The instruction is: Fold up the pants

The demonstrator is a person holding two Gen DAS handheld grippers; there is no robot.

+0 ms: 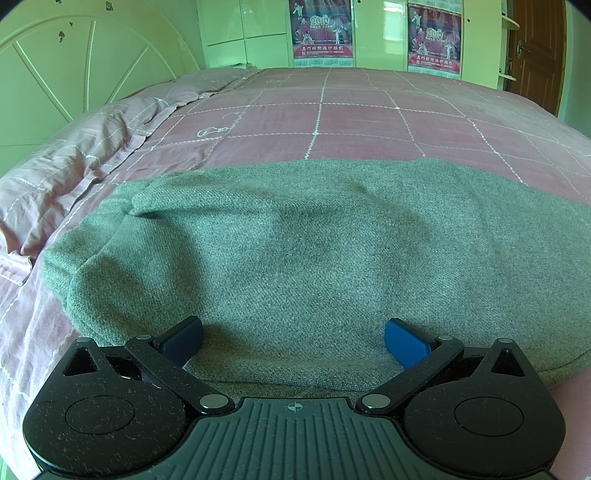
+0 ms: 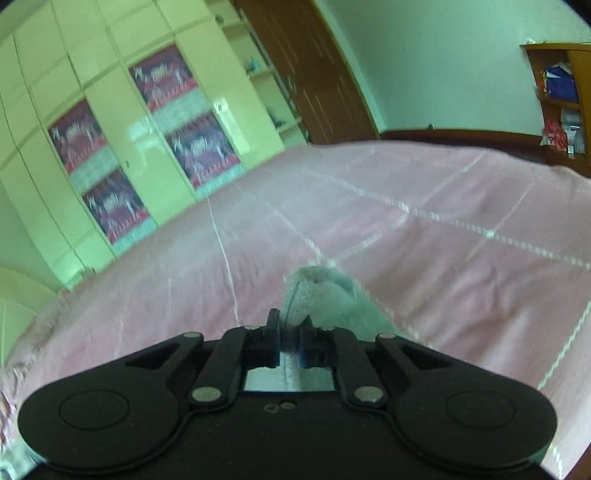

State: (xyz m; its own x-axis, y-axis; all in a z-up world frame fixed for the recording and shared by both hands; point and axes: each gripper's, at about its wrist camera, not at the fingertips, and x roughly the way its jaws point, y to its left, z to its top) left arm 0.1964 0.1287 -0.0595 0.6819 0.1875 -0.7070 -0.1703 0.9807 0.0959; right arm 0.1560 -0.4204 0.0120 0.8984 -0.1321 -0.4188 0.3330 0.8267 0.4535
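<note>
Grey-green woollen pants (image 1: 295, 240) lie flat across the pink checked bed (image 1: 332, 118) in the left wrist view. My left gripper (image 1: 293, 341) is open, its blue pads (image 1: 406, 345) spread wide just above the near edge of the pants, holding nothing. In the right wrist view, my right gripper (image 2: 290, 338) is shut on a bunched end of the pants (image 2: 317, 295), lifted above the bed (image 2: 406, 240). The view is motion-blurred.
A rumpled pink quilt (image 1: 74, 173) and a pale headboard (image 1: 74, 70) are at the left. A wardrobe with posters (image 1: 321, 29) stands beyond the bed, a brown door (image 2: 306, 66) to its right. A wooden shelf (image 2: 561, 96) stands at the far right.
</note>
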